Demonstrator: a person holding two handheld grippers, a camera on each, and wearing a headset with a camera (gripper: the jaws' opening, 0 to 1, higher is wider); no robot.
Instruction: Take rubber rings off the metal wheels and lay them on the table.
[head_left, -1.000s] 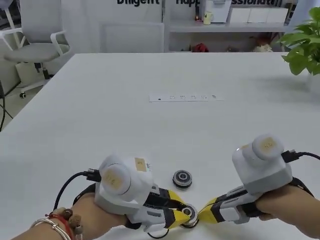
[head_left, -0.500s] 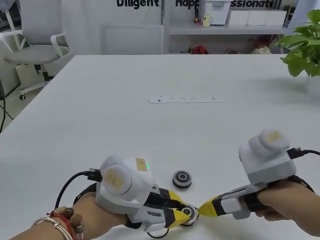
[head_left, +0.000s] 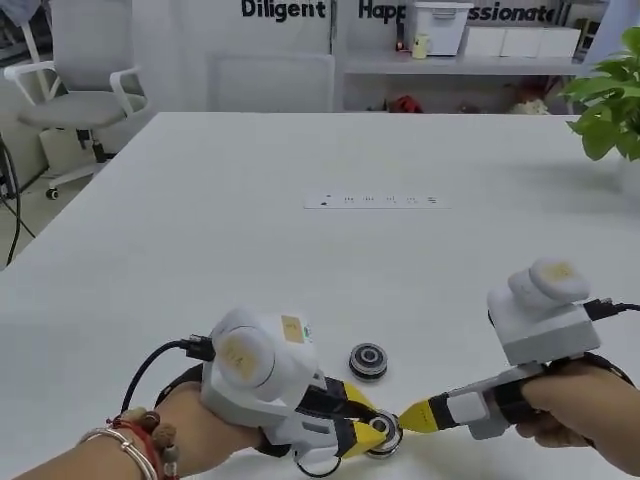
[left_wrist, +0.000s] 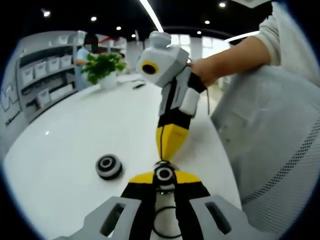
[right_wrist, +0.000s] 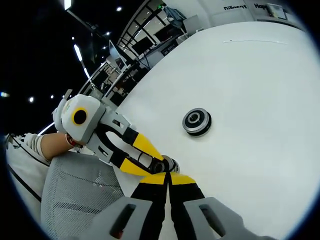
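L gripper (head_left: 374, 434) low at near edge of white table (head_left: 250, 250), clamped on small metal wheel (head_left: 382, 431), one yellow tip each side of it. In left gripper view the wheel sits pinched between the tips, hub facing the camera. R gripper (head_left: 404, 421) pointing in from the right, jaws pressed together into one yellow point, tip touching right side of the clamped wheel. Can't tell whether any rubber is caught in that tip. Second wheel (head_left: 368, 361) lying flat on table just beyond both grippers, apart from them, w/ dark rubber band round rim and metal hub in middle. Thin black loop (left_wrist: 165, 225) low between L gripper's jaw bases in left gripper view: ring or cable, can't tell. Left hand (head_left: 190, 432) wrapped round L gripper's body, bead bracelets (head_left: 130, 438) at wrist. Far out at mid-table, flat white power strip (head_left: 371, 201). Green plant (head_left: 610, 95) at far right. Office chair (head_left: 80, 95) past far left corner.
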